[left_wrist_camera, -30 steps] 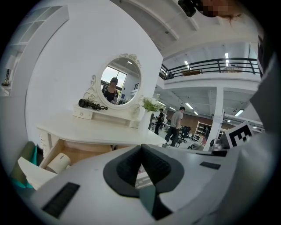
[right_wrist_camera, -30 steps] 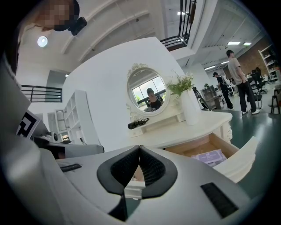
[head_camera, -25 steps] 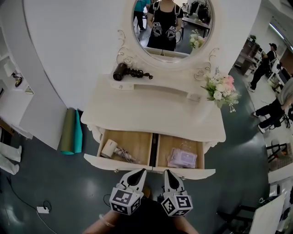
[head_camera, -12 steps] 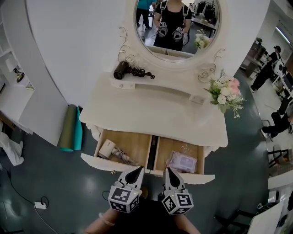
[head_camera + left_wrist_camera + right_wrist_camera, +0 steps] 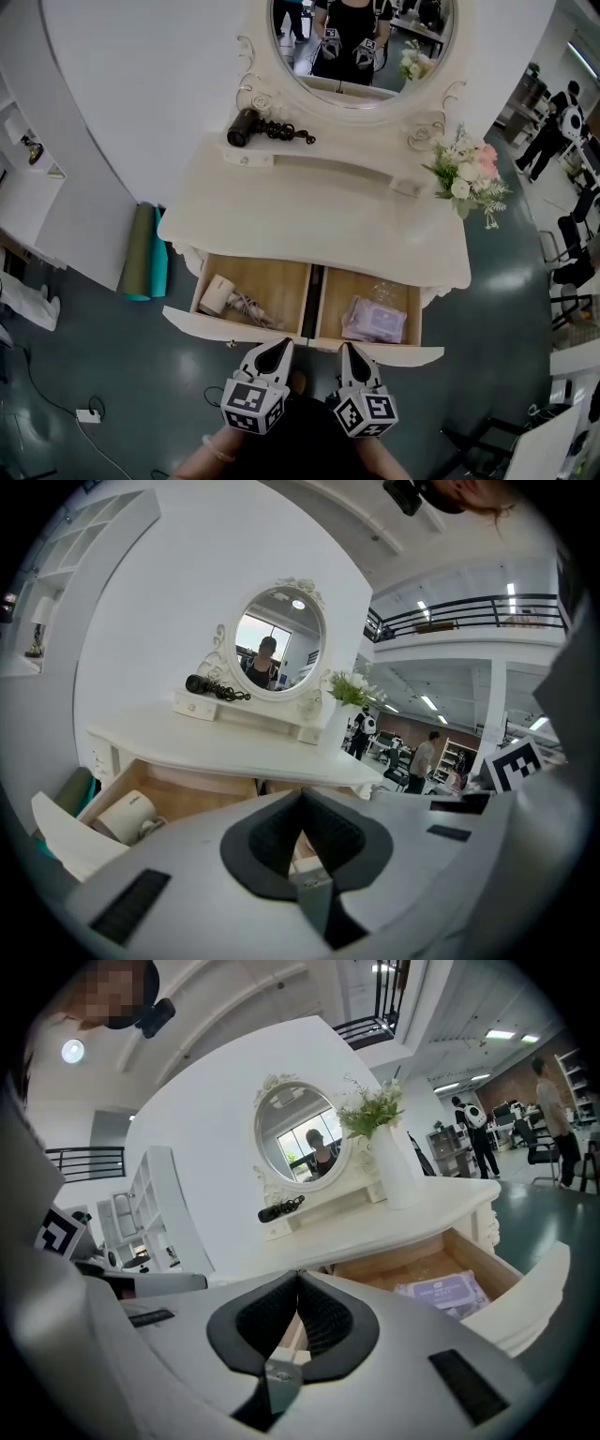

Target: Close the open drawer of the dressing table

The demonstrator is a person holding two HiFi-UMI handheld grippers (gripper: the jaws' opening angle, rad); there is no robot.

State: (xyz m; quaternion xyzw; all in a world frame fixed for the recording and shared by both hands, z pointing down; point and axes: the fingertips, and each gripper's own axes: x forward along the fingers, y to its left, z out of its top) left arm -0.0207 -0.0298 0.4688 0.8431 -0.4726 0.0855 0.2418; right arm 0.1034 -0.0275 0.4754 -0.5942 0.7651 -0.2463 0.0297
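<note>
two drawers are open, not one: left drawer [image 5: 211,325] and right drawer [image 5: 403,354] sit side by side under the top of the dressing table [image 5: 319,211], both pulled well out, with a thin gap between them
left one holds a white hair dryer [image 5: 218,296], its cord loose toward the front; right one holds a purple packet [image 5: 375,321] lying flat. nothing visibly pokes above the drawer walls, so a snag looks unlikely, though the cord is worth a glance
left gripper [image 5: 277,346] is pinched together with nothing in it, tip just short of the left drawer's front panel near its inner end. right gripper [image 5: 344,350] is likewise closed and empty, just off the right drawer's front near its inner end. contact can't be confirmed from above
judgement: the step in hand is lining up for the push. closed tips work fine as pushers, no need to open
to do it well: both tips sit close to the centre gap, so off-centre on each panel, and pushing there may rack a drawer on its runners. better to shift each tip outward to mid-panel, land square on the face, then push level and steady toward the mirror [image 5: 361,37] until the front is flush with the table edge
risks: a tip sliding off the curved panel lip, or a slam shaking the flowers [image 5: 469,173] and the black hair dryer [image 5: 247,127] up top
</note>
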